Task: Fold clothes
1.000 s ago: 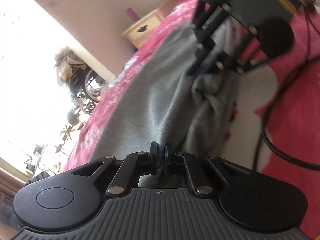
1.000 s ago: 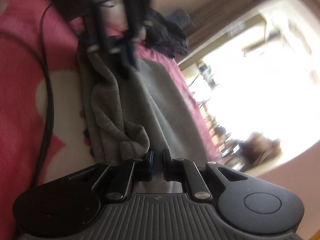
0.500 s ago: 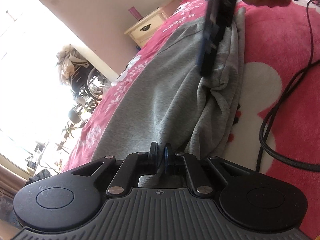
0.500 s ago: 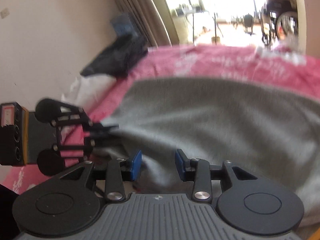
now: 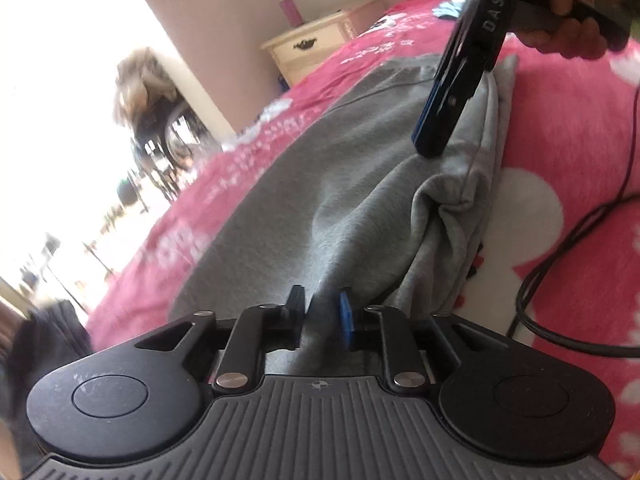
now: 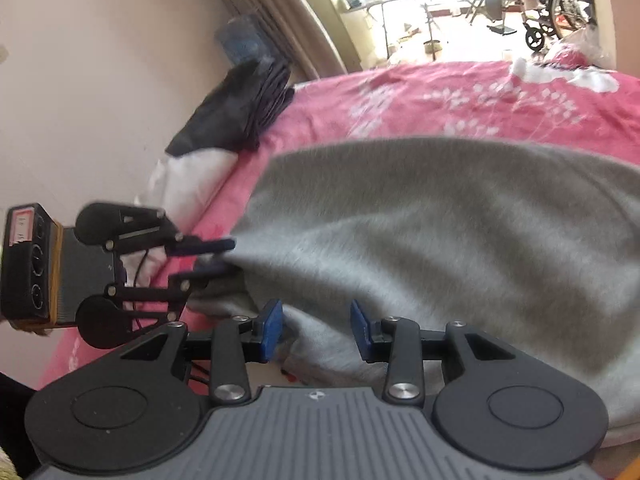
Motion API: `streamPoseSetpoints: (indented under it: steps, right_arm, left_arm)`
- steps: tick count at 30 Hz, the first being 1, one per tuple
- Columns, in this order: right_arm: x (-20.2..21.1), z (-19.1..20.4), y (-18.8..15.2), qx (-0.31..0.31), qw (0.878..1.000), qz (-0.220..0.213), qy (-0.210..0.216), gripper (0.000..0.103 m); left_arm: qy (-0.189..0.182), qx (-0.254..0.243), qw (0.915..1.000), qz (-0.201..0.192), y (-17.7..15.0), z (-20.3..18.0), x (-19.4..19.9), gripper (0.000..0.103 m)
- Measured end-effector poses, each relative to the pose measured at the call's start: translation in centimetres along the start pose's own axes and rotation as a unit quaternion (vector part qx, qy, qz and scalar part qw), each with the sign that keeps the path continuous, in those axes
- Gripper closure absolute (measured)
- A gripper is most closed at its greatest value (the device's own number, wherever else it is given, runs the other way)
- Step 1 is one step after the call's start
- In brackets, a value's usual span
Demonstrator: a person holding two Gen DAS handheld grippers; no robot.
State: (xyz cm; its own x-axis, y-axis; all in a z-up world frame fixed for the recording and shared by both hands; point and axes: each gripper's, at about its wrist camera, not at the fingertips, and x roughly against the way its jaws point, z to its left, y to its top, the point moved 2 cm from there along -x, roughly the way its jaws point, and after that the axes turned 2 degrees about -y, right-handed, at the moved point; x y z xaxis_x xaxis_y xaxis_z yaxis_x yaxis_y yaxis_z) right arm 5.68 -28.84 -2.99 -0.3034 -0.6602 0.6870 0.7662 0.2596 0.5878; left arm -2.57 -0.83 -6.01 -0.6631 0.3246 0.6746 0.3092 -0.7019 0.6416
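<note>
Only the left wrist view shows the hand (image 5: pixel 568 4) holding the right gripper (image 5: pixel 434 136) at upper right. The right wrist view shows its fingers spread wide over the grey garment (image 6: pixel 440 232), gripping nothing. The left gripper (image 5: pixel 322 314) has parted slightly — a fabric ridge lies between its pads. The garment lies across the pink blanket (image 5: pixel 568 132); a black cable (image 5: pixel 560 256) runs at right, dark clothes (image 6: pixel 244 108) at upper left.
</note>
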Motion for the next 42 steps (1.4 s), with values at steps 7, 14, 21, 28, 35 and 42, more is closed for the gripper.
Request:
streamPoseSetpoints:
  steps: [7,14,21,28,35,42]
  right_arm:
    - [1.4,-0.9,1.5,-0.019,1.0,0.005,-0.01,0.063]
    - [1.5,0.1,2.4,-0.011,0.999,0.018,-0.031,0.062]
    - [-0.4,1.5,2.6,0.019,0.997,0.044,-0.063,0.062]
    - [-2.0,2.0,3.0,0.015,0.997,0.034,-0.07,0.062]
    - [-2.1,2.0,3.1,0.021,0.996,0.027,-0.085,0.062]
    - [-1.9,2.0,3.2,0.019,0.996,0.022,-0.085,0.062]
  left_arm:
    - [-0.037,0.069,0.9968,0.018,0.5,2.3,0.5,0.069]
    - [-0.06,0.107,0.9924,0.01,1.2,4.2,-0.1,0.065]
    - [-0.071,0.109,0.9915,0.0,1.4,3.8,-0.8,0.06]
    - [-0.089,0.1,0.9908,0.016,1.1,2.6,-1.7,0.054]
    - [-0.087,0.093,0.9916,0.021,1.0,2.0,-2.3,0.054]
    - [-0.083,0.093,0.9919,0.022,0.7,2.0,-2.3,0.054]
